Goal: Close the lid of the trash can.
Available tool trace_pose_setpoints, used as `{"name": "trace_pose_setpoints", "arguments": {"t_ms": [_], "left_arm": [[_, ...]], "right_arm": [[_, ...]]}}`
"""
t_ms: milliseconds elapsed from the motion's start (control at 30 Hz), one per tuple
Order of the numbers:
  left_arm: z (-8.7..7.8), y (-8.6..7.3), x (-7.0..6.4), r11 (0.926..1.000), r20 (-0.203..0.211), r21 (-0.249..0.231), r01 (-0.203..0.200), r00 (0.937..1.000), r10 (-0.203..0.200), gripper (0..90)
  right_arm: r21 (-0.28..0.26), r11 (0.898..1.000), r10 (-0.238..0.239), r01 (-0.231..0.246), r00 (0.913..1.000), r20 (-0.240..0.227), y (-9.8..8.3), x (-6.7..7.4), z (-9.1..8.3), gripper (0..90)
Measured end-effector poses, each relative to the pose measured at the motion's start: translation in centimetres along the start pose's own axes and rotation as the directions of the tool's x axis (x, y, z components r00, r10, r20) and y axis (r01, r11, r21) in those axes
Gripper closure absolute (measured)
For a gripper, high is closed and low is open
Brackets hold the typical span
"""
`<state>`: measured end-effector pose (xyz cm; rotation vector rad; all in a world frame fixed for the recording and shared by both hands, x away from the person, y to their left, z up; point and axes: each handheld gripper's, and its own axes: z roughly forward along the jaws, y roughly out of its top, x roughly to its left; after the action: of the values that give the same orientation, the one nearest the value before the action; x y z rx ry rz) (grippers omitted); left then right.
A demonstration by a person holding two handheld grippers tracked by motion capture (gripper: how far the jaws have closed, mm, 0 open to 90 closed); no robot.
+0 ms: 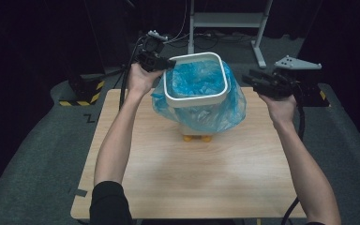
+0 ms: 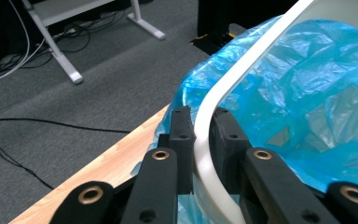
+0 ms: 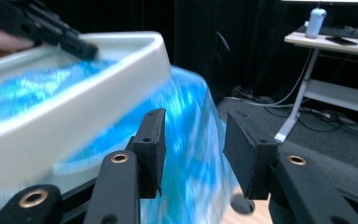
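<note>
Bin frame: white, square with rounded corners, held up and tilted above the far half of the wooden table. A blue plastic bag lines the opening and spills over the outside, billowing down below the frame. Under the bag, a pale bin body is partly visible, with small orange-yellow pieces at its base on the table top.

Left gripper: at the far left corner of the frame. In the left gripper view its two black jaws sit one on each side of the white rim, pads pressed on it, pinching the rim with the blue bag just inside.

Right gripper: raised at the right of the bin, apart from the frame, pointing left toward it. In the right gripper view the jaws stand parted with a clear gap between the pads; nothing is between them. The white frame and blue bag lie beyond the jaws, blurred.

Background: dark room, grey carpet floor, white-legged stand beyond the table, black and yellow hazard tape on the floor at far left. A desk with a keyboard and a pale bottle shows in the right gripper view.

Writing: no brand, label or legible text on bin, bag or grippers. A dark Z-shaped mark lies on the floor by the table's far left corner.
</note>
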<state>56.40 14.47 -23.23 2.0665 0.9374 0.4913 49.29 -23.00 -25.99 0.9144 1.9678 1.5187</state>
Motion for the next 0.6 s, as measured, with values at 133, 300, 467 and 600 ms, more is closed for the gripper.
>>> {"name": "trace_pose_setpoints", "arguments": {"t_ms": [133,300,467,600], "left_arm": [[0.1,0.2,0.0,0.9999,-0.004,0.009,-0.006,1.0000,0.006,80.1],[0.1,0.6,-0.2,0.9997,-0.007,0.016,-0.019,0.9998,0.020,80.1],[0.3,1.1,-0.6,0.9991,-0.006,0.023,-0.034,0.9994,0.034,80.1],[0.7,1.3,-0.7,0.9990,-0.002,0.029,-0.035,0.9994,0.035,80.1]], "right_arm": [[-0.010,1.000,-0.009,0.009,0.9999,0.010,1.8,0.4,1.1,58.1],[0.005,1.000,-0.016,0.016,0.9997,0.019,3.2,0.7,2.6,58.2],[0.020,1.000,-0.018,0.018,0.9997,0.019,4.2,1.0,4.0,58.2],[0.036,0.999,-0.015,0.014,0.9998,0.013,4.8,1.0,5.1,58.4]]}}
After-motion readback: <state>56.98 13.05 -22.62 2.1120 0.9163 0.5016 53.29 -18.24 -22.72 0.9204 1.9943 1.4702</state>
